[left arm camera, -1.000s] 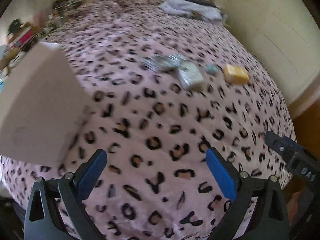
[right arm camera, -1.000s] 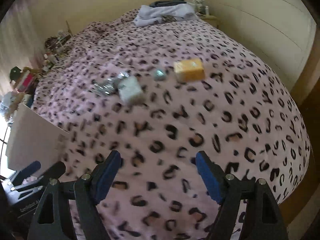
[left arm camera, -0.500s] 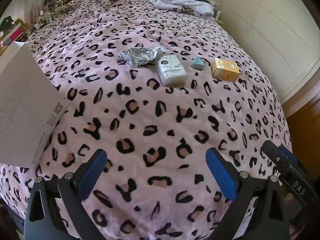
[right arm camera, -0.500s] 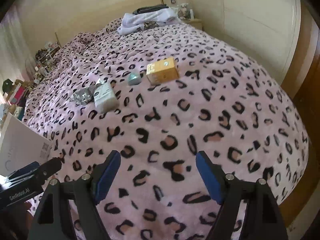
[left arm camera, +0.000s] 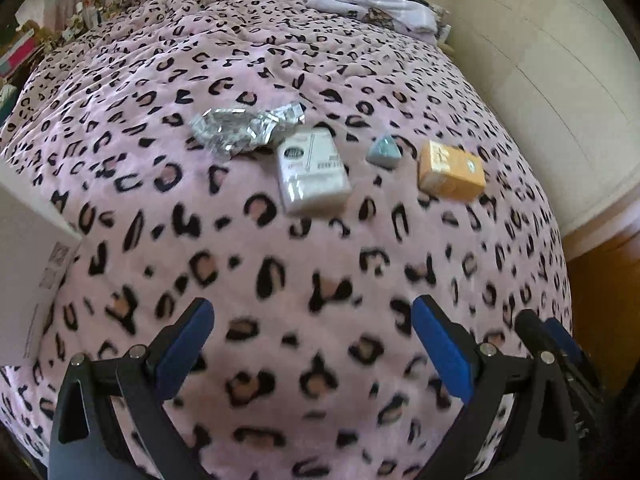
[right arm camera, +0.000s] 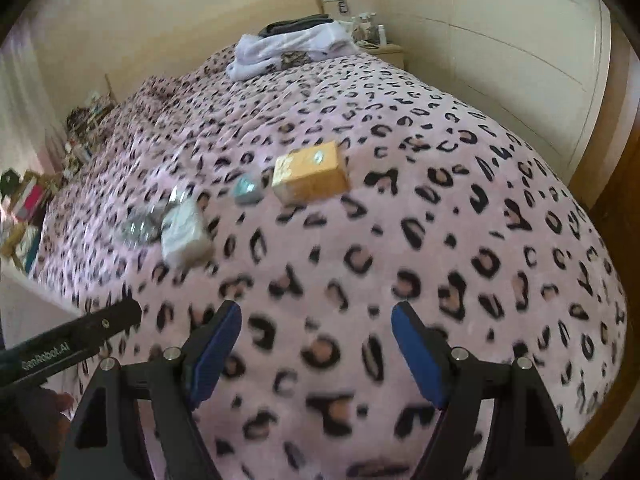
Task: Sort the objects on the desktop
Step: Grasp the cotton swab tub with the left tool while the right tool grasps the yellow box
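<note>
Four objects lie in a row on a pink leopard-print bedspread: a crumpled silver foil wrapper, a white tissue pack, a small blue-grey pyramid-shaped object and an orange box. In the right wrist view they show as the foil wrapper, the tissue pack, the pyramid and the orange box. My left gripper is open and empty, short of the tissue pack. My right gripper is open and empty, short of the orange box.
A white cardboard box stands at the bed's left edge. Folded clothes lie at the far end. A cream wall and a wooden panel run along the right. Cluttered shelves stand far left.
Both grippers have moved forward toward the row of objects, which now look larger and nearer. Both stay open and empty.
</note>
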Motion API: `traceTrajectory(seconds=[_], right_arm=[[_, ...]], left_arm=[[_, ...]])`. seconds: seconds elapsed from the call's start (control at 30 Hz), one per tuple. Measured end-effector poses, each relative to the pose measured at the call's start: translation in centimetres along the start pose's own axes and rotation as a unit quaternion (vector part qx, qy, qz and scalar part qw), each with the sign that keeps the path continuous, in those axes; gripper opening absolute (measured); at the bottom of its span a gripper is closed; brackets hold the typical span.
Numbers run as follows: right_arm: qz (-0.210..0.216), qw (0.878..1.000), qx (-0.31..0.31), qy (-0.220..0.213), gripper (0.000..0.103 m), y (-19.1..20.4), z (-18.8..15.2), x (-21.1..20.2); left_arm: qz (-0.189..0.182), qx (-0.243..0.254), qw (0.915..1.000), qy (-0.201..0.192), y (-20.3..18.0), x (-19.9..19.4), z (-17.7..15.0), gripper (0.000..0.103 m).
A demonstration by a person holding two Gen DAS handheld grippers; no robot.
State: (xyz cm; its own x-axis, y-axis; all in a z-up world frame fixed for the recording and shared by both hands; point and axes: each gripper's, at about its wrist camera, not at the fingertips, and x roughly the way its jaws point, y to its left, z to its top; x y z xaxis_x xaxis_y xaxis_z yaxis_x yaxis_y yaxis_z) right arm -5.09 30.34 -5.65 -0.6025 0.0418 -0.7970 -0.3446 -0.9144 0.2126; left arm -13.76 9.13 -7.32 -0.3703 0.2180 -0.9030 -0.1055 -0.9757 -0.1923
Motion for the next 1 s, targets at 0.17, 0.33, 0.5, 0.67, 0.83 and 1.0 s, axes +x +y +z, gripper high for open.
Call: traceTrajectory(seconds=[0.17,0.33,0.5,0.67,0.83,1.0], right_arm=[[0.035,0.999,0.034,0.005,0.080,-1.3,3.6,3.4],[0.052,0.997,0.047,0.029,0.080,-2.0,6.6,6.5],[0.057,0.997,-0.010,0.050,0.080,-1.9,10.3,8.7],[0.046,0.993,-0.057,0.090,0.080,-1.3,11.7,11.8],[0.049,0.993,-0.051,0.094,0.080,-0.9,13.0,13.5],[0.054,0.989,-0.040,0.130,0.080,-0.8,14.9,16.2]], left_arm=[[0.004,-0.024,0.9997,0.008,-0.8,3.1,3.1,0.100],[0.012,-0.045,0.9986,0.025,-1.2,6.5,5.1,0.100],[0.014,-0.072,0.9966,0.038,-1.0,8.8,6.4,0.100],[0.016,-0.081,0.9958,0.040,-1.3,10.6,7.6,0.100],[0.019,-0.074,0.9959,0.048,-1.7,12.2,8.3,0.100],[0.021,-0.069,0.9961,0.050,-1.7,13.5,8.4,0.100]])
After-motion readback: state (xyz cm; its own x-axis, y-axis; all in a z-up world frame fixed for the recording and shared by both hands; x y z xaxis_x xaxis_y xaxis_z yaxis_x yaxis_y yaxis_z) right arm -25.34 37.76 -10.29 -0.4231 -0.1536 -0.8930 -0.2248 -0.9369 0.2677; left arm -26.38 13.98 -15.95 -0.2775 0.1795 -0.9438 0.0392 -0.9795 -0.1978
